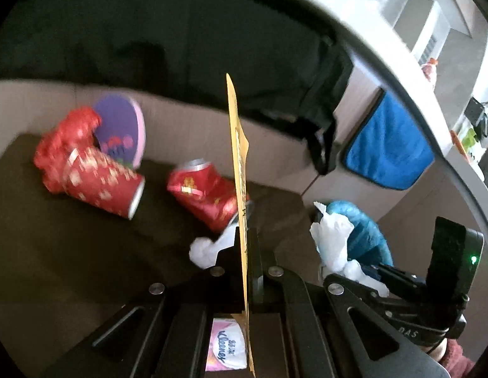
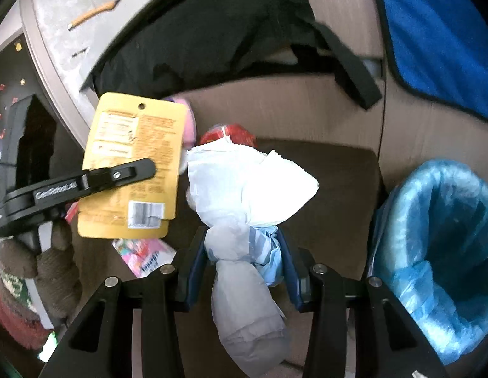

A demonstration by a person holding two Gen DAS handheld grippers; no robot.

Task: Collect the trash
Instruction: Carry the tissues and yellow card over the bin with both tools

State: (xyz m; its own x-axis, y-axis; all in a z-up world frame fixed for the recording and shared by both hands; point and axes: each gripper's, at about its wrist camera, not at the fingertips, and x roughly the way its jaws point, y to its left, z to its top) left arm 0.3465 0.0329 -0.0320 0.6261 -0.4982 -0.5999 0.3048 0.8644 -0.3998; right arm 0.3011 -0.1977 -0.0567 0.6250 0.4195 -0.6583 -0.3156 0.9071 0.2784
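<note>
Left gripper (image 1: 244,245) is pinching a yellow cardboard tag (image 1: 239,170) edge-on, fingers pressed flat against both faces; the tag is running up the centre of the left wrist frame. In the right wrist view the same tag (image 2: 133,163) is showing face-on at centre left, barcode at its lower edge, with the left gripper (image 2: 130,171) reaching in from the left edge and a gloved hand (image 2: 39,264) gripping the handle at lower left.

Right gripper (image 2: 244,252) is clamping a crumpled white tissue wad (image 2: 247,189) at lower centre, blue pads (image 2: 193,261) squeezing its waist; paper is bulging above and hanging below the jaws. It is pointing forward, angled down at the dark mat (image 2: 332,208).

Blue-lined bin (image 2: 445,245) is sitting at the right edge, just beside the right gripper.

On the mat, left wrist view: red paper cup (image 1: 99,182) lying on its side mid left, crushed red can (image 1: 206,195) at centre partly behind the tag, Kleenex pack (image 1: 226,346) at bottom centre between the fingers.
</note>
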